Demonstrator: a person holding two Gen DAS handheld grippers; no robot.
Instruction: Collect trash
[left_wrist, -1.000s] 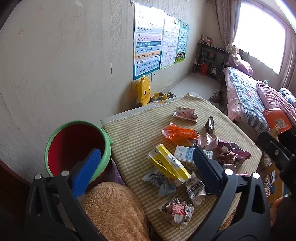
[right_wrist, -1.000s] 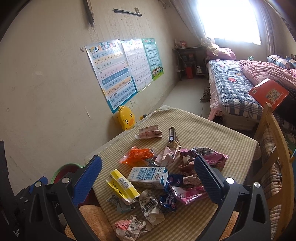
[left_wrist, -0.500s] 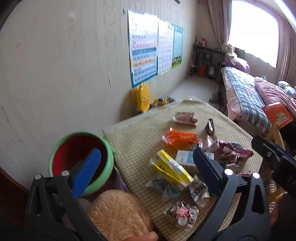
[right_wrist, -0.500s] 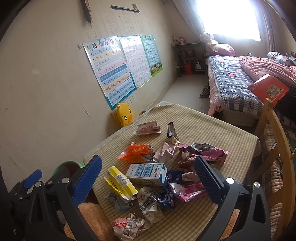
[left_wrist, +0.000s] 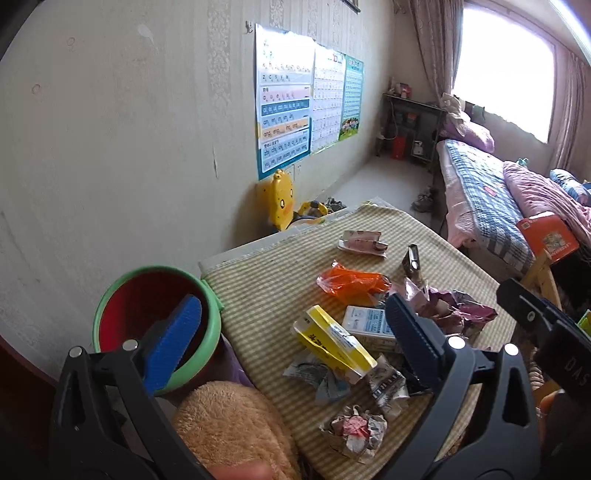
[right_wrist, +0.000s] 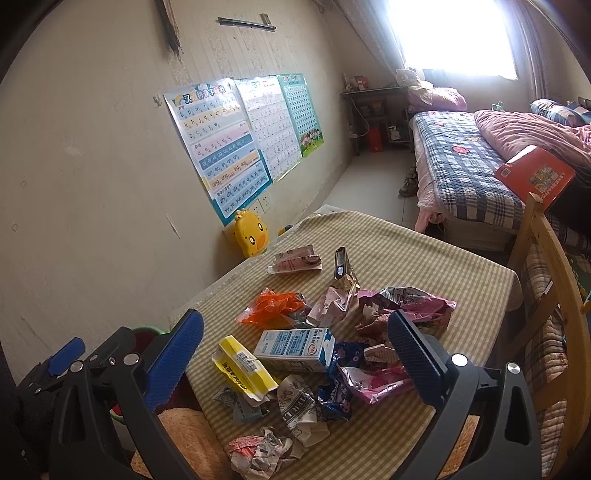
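Observation:
Trash lies scattered on a checked tablecloth (left_wrist: 266, 280): a yellow carton (left_wrist: 332, 341), a white and blue milk carton (right_wrist: 295, 349), an orange wrapper (left_wrist: 349, 280), crumpled paper (left_wrist: 354, 430) and pink wrappers (right_wrist: 406, 306). A red bucket with a green rim (left_wrist: 147, 314) stands left of the table. My left gripper (left_wrist: 291, 332) is open and empty, held above the bucket and the table's near edge. My right gripper (right_wrist: 295, 350) is open and empty, above the pile. The left gripper also shows in the right wrist view (right_wrist: 66, 354).
A tan plush cushion (left_wrist: 232, 424) lies at the table's near corner. A wooden chair (right_wrist: 554, 295) stands at the right. A bed (right_wrist: 480, 177) is behind, posters (right_wrist: 221, 147) and a yellow duck toy (right_wrist: 251, 236) are by the wall.
Both grippers have risen and pulled back slightly, so the table looks a little farther away. Both stay open and empty. The trash has not moved.

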